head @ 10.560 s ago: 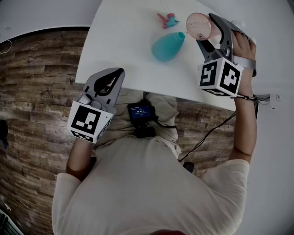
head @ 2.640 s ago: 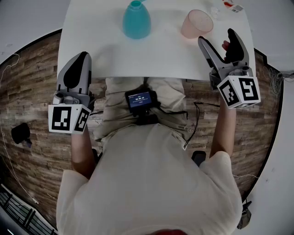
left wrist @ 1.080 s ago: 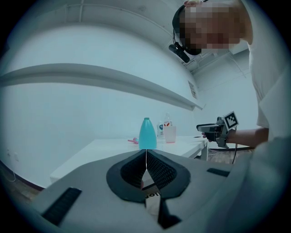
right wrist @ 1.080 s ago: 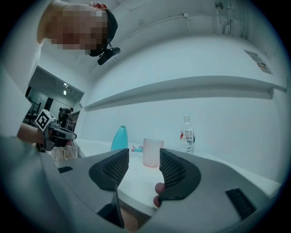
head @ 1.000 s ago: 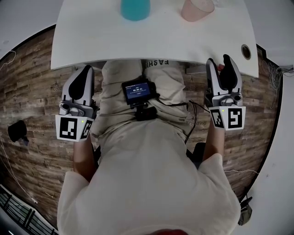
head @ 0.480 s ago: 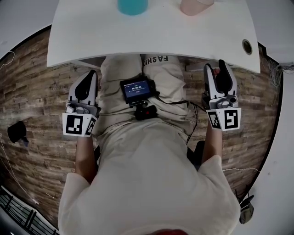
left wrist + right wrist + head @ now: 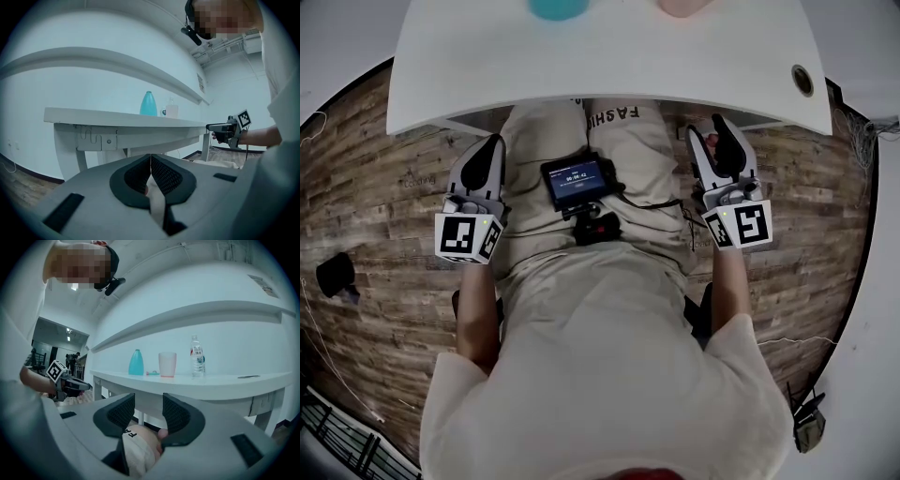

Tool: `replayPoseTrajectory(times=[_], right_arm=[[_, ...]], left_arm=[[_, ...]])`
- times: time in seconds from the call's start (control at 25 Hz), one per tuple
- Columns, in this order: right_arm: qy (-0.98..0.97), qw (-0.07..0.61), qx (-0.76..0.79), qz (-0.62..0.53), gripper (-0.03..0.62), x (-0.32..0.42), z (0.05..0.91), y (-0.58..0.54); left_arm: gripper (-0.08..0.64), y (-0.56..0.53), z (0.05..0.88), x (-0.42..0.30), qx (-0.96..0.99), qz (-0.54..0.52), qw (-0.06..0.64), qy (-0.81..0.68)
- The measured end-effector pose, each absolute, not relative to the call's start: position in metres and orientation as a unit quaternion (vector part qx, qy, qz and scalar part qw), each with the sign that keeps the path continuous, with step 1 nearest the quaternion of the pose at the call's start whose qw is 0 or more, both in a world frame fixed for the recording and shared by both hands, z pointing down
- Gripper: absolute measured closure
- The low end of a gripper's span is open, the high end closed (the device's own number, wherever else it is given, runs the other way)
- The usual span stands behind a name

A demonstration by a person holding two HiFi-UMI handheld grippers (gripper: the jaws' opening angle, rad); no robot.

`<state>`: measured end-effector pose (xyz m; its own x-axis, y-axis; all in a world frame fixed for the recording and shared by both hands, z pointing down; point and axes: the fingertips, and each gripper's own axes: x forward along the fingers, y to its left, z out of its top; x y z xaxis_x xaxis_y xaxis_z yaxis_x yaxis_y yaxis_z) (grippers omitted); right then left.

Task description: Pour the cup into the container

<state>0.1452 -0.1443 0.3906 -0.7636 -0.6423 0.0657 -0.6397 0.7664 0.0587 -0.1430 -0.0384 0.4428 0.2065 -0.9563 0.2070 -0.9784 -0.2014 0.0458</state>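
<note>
The teal container (image 7: 553,7) and the pink cup (image 7: 679,6) stand on the white table (image 7: 609,66), cut off by the head view's top edge. From the right gripper view the container (image 7: 136,362) and the upright cup (image 7: 167,364) stand side by side. Both grippers hang below the table's near edge, over the person's lap. My left gripper (image 7: 487,155) is shut and holds nothing. My right gripper (image 7: 712,139) stands open; its jaws have just been closing a little, and nothing lies between them. The left gripper view shows shut jaws, with container (image 7: 148,103) and cup (image 7: 171,111) far off.
A clear water bottle (image 7: 197,356) and a small pink-and-teal cap (image 7: 152,373) also sit on the table. A device with a lit screen (image 7: 577,178) rests on the person's lap. The table has a cable hole (image 7: 802,80) at its right. Wood flooring lies around.
Both grippers have sunk from beside the table's edge down toward the lap. The table and its objects have slid toward the top of the head view. The right jaws narrowed slightly.
</note>
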Motion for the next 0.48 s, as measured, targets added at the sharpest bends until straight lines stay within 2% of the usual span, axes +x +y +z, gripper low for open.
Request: replayPoseTrajectory(times=[0.48], right_arm=[[-0.952, 0.115, 0.285, 0.003, 0.402, 0.113, 0.455, -0.13]], left_arm=[[0.546, -0.04, 0.477, -0.127, 0.77, 0.085, 0.127, -0.62]])
